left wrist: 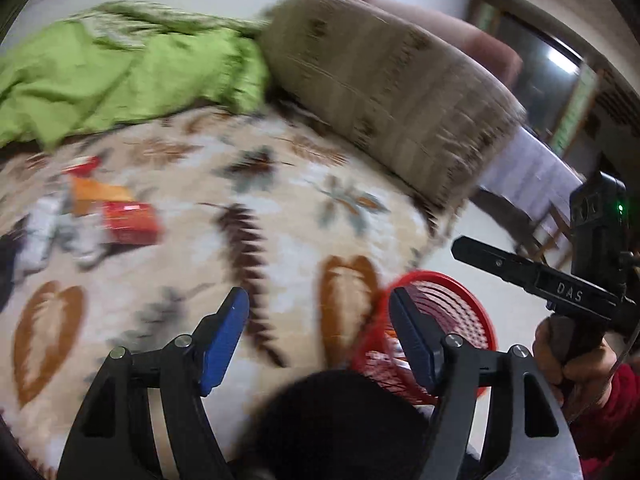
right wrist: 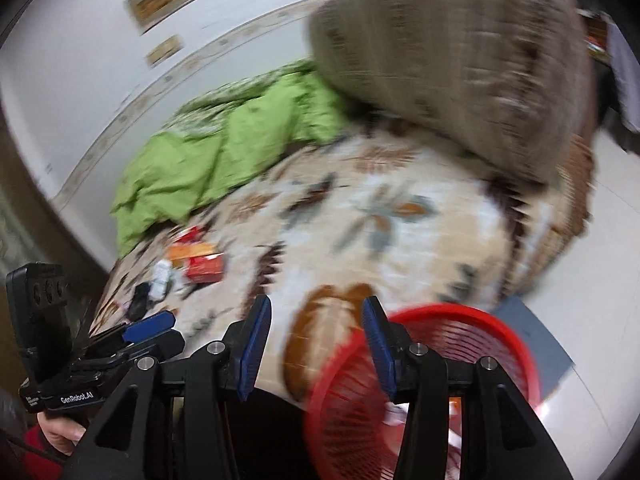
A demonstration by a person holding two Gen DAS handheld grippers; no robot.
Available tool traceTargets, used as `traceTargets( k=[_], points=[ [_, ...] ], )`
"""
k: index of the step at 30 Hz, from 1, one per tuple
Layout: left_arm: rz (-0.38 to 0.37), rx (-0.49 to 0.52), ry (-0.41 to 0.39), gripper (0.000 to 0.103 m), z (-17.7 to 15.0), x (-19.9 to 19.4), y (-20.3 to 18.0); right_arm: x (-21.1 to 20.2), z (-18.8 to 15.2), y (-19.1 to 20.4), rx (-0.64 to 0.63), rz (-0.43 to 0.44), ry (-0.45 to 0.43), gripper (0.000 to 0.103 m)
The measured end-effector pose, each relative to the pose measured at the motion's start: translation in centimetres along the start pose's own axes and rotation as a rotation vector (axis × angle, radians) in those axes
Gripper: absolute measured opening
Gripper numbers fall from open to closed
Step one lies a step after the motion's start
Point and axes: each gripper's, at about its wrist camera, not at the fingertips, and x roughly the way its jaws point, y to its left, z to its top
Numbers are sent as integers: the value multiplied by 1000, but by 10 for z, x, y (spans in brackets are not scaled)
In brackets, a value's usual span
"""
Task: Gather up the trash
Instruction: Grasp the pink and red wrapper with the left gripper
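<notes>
Both views are smeared with motion blur, yet the main things read clearly enough. The trash (left wrist: 100, 216) lies as a small scatter on the leaf-patterned bedspread (left wrist: 248, 184), near the bed's left edge and well apart from both grippers: a red packet (left wrist: 130, 222) with an orange wrapper (left wrist: 96, 194) just beyond it, another red scrap (left wrist: 82, 166) farther back, and crumpled white paper (left wrist: 44, 228) beside them; in the right wrist view the same cluster shows a dark object (right wrist: 140, 300) at its near end, too blurred to identify. A red slatted basket (left wrist: 452, 312) stands on the floor at the bed's near corner, with a few white and orange pieces visible inside it. The left gripper (left wrist: 318, 320) hangs over the bedspread with its blue-padded jaws spread wide and nothing between them — the right-hand pad merely overlaps the basket's rim in the picture. The right gripper (right wrist: 316, 336) is parted to a lesser degree and also empty, its pads framing a brown leaf motif and the basket's edge. A rumpled green blanket (left wrist: 120, 68) lies at the far side of the bed, with a tan patterned cushion (left wrist: 384, 84) beside it. A hand in a red sleeve (left wrist: 580, 360) grips the right gripper's handle.
</notes>
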Motion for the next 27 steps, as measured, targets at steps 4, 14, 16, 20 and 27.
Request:
traceTargets(
  k=[4, 14, 16, 20, 27],
  points=[
    [84, -113, -52, 71, -1, -32, 57, 34, 4, 47, -77, 79, 43, 53],
    [318, -356, -169, 71, -15, -107, 185, 117, -6, 156, -260, 233, 155, 55],
    [353, -398, -178, 71, -19, -113, 204, 134, -10, 173, -288, 250, 167, 56],
    [434, -465, -176, 72, -24, -119, 251, 163, -19, 190, -309, 252, 202, 56],
    [487, -654, -137, 71, -31, -104, 347, 175, -28, 191, -321, 261, 215, 56]
  ],
)
